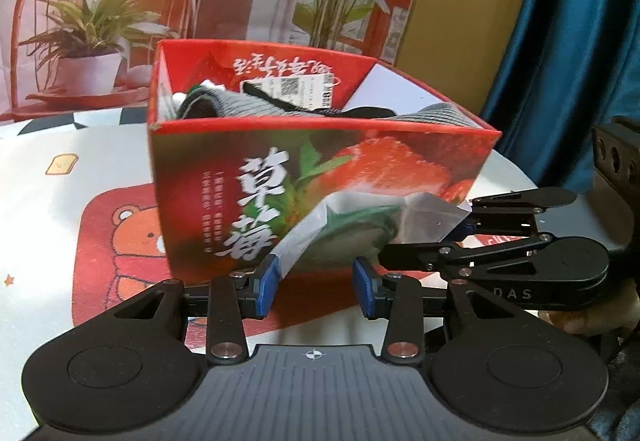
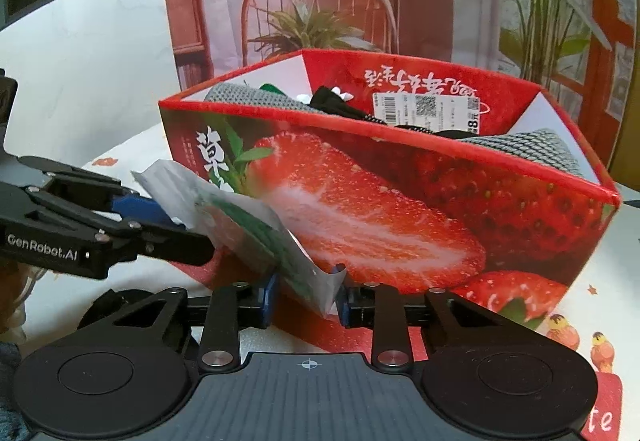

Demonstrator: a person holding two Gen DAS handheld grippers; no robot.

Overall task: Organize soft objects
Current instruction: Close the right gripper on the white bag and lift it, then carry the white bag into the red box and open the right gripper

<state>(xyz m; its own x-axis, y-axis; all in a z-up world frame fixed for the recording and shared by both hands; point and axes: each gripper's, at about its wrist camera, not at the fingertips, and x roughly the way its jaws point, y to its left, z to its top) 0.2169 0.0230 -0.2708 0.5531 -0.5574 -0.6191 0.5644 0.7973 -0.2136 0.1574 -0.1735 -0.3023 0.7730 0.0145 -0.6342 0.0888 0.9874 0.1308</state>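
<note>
Cartoon-printed tablecloth covers the round table nearest the cameras. On it, both claws meet at a crinkly clear plastic packet with green contents, lying against the near wall of the red strawberry-printed cardboard box. The right gripper seems pinched on its right end; the left gripper appears to clamp its left end, though its right pad is hidden. Farther back, grey knitted cloths lie inside the box.

A white table carries a red bear-print mat, with the strawberry box on it.

Black tongs, blue pads, silver screws
</note>
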